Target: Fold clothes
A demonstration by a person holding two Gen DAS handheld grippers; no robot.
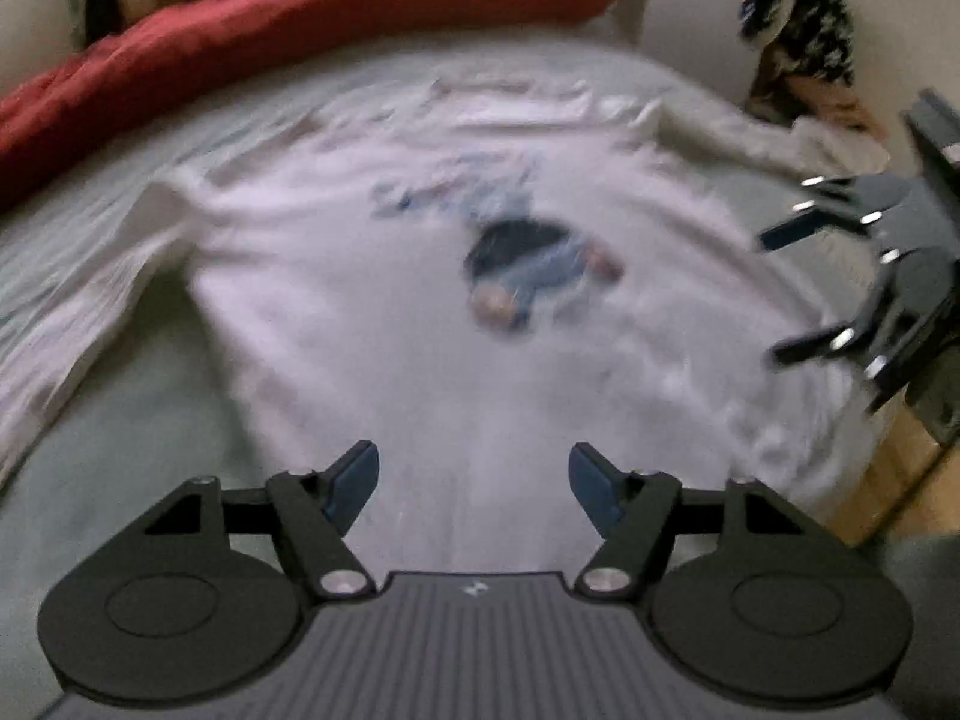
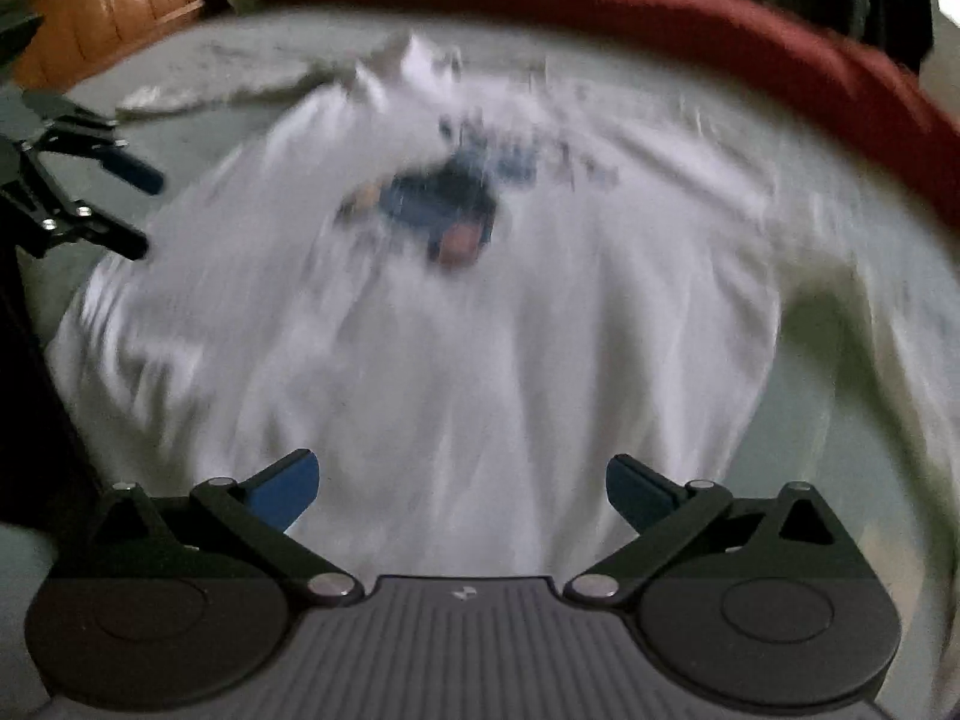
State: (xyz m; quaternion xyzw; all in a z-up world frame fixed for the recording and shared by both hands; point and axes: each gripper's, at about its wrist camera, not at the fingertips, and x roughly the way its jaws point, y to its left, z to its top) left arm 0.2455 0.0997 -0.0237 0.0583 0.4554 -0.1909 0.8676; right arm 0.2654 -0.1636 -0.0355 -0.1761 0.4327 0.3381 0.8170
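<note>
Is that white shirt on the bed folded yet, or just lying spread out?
Spread out. The white shirt lies flat on the bed, printed front up, both sleeves stretched sideways; no fold shows, though the pictures are blurred.

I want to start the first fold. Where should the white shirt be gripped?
Probably grip the white shirt at its spread-out sleeve, coming in from the outer side over the bed sheet; it lies flat, clear of the body, ready to fold inward.

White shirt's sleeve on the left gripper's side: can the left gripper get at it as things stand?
Probably yes. The left gripper is open and empty above the white shirt, and the sleeve lies flat on the bed with nothing over it.
</note>
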